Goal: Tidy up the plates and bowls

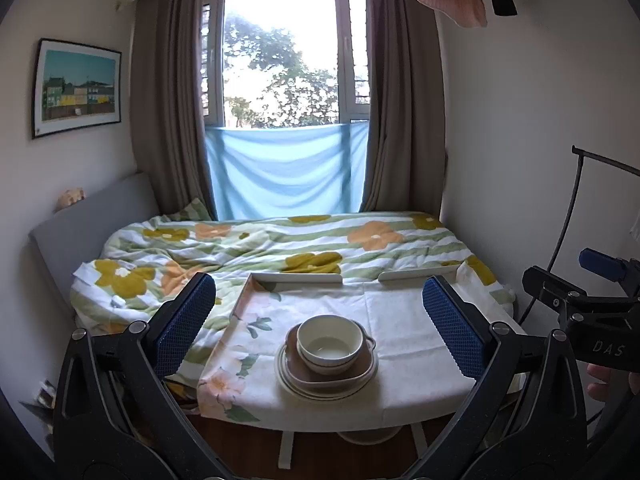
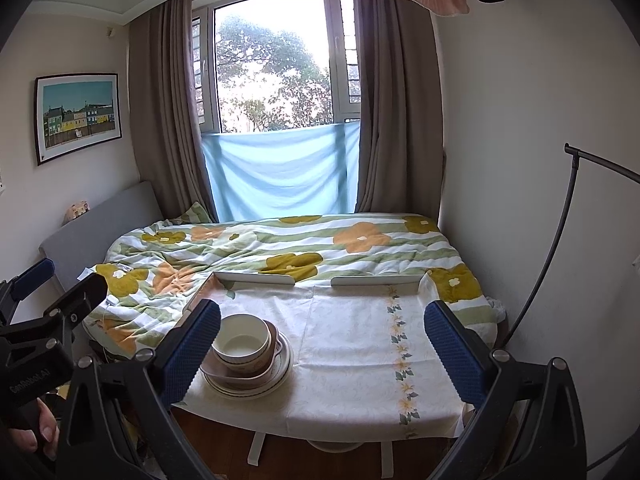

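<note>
A cream bowl [image 1: 330, 344] sits in a brown square dish [image 1: 360, 378] on top of round white plates [image 1: 288, 384]. This stack stands near the front edge of the cloth-covered table [image 1: 400, 320]. My left gripper [image 1: 318, 282] is open and empty, held back from the table and facing the stack. In the right wrist view the bowl [image 2: 242, 342], brown dish [image 2: 262, 376] and plates [image 2: 283, 366] lie at the table's [image 2: 352, 360] front left, partly behind the left finger. My right gripper [image 2: 323, 309] is open with nothing between its fingers.
Two white rails [image 1: 296, 278] [image 1: 416, 276] line the table's far edge. A bed with a flowered quilt [image 1: 260, 248] lies beyond it, under a window. A thin black curved stand [image 2: 560, 240] rises at the right wall. A hand [image 1: 608, 380] holds the other gripper.
</note>
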The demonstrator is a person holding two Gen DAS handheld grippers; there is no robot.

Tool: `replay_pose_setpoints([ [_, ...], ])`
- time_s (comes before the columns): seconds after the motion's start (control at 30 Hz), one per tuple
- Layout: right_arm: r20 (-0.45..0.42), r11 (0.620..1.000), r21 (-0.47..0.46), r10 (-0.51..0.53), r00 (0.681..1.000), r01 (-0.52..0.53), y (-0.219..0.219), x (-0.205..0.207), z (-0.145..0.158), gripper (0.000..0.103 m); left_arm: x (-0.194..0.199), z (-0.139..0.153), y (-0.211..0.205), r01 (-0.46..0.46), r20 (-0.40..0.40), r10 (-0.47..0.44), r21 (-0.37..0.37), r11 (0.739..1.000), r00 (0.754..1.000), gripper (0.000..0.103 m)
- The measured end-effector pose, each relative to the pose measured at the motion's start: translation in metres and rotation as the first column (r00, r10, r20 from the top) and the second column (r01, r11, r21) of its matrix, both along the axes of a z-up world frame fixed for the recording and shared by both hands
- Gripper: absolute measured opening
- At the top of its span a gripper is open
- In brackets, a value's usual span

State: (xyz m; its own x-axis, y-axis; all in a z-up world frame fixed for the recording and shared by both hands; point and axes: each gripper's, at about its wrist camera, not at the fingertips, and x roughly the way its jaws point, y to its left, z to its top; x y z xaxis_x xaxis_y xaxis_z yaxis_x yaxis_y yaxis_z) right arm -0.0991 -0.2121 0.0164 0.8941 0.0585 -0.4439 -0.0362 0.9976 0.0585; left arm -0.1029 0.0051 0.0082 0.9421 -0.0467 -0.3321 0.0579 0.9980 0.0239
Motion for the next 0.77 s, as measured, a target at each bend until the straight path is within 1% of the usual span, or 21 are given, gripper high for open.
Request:
replay_pose_setpoints([
  [0.27,-0.001,1.0,0.0,-0.001,1.0,0.001,0.005,-0.002,0.001,0.101,-0.003,0.001,-0.001,-0.017,0.004,0.017,0.005,1.0,1.0,0.103],
  [0.37,0.0,1.0,-0.001,0.0,1.0,0.0,0.005,-0.002,0.001,0.101,-0.007,0.002,-0.001,-0.027,0.02,0.027,-0.002,1.0,0.999,0.103],
  [0.53,0.0,1.0,0.001,0.0,1.0,0.0,0.006,-0.003,0.0,0.101,-0.017,0.006,-0.004,-0.042,0.071,0.042,-0.012,0.999,0.997,0.103],
  [0.77,-0.013,1.0,0.006,-0.008,1.0,0.009,0.007,-0.004,-0.003,0.101,-0.017,0.002,-0.013,-0.018,0.083,0.017,0.008,1.0,0.996,0.103],
])
